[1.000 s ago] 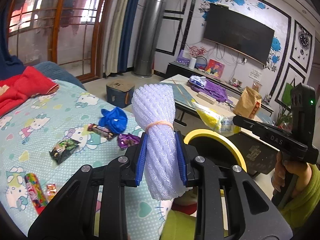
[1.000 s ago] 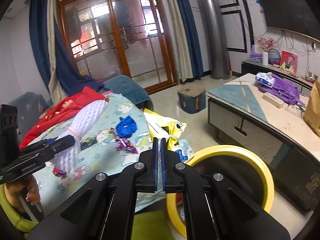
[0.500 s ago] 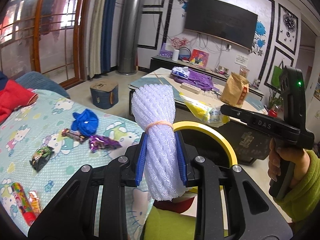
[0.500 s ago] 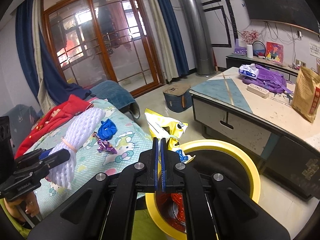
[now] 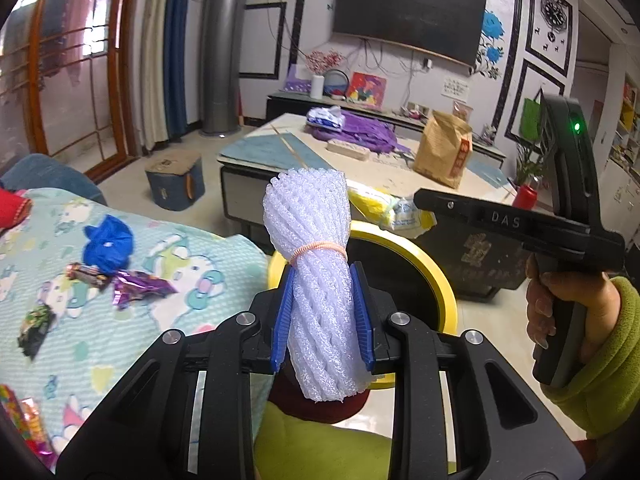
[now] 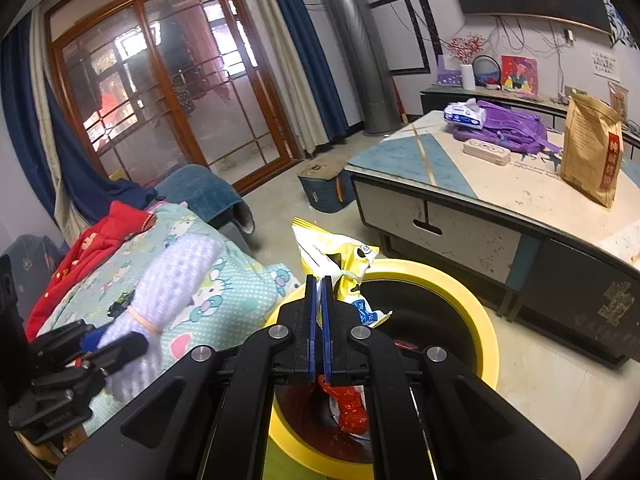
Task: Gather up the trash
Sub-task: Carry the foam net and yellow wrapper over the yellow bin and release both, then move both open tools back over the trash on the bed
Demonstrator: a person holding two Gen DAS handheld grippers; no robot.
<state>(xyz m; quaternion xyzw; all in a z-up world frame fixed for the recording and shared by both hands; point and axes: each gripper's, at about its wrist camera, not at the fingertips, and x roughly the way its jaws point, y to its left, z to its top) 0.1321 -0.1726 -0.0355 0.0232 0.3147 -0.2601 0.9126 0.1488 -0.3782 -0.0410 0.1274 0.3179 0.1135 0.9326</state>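
Only right wrist: red scrap [image 6: 350, 408], yellow bin [image 6: 486, 344]

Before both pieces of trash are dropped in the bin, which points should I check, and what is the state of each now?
1. Left gripper holds the white foam net bundle firmly between its blue pads: ok.
2. Right gripper is shut on the yellow snack bag: ok.
3. Yellow-rimmed bin is open, with some red trash already inside: ok.
4. Snack bag is over the bin opening: ok; it hangs at the near rim.
5. Foam bundle is fully over the opening: cannot tell; its lower end appears near the rim.
6. The two grippers are apart from each other: ok.
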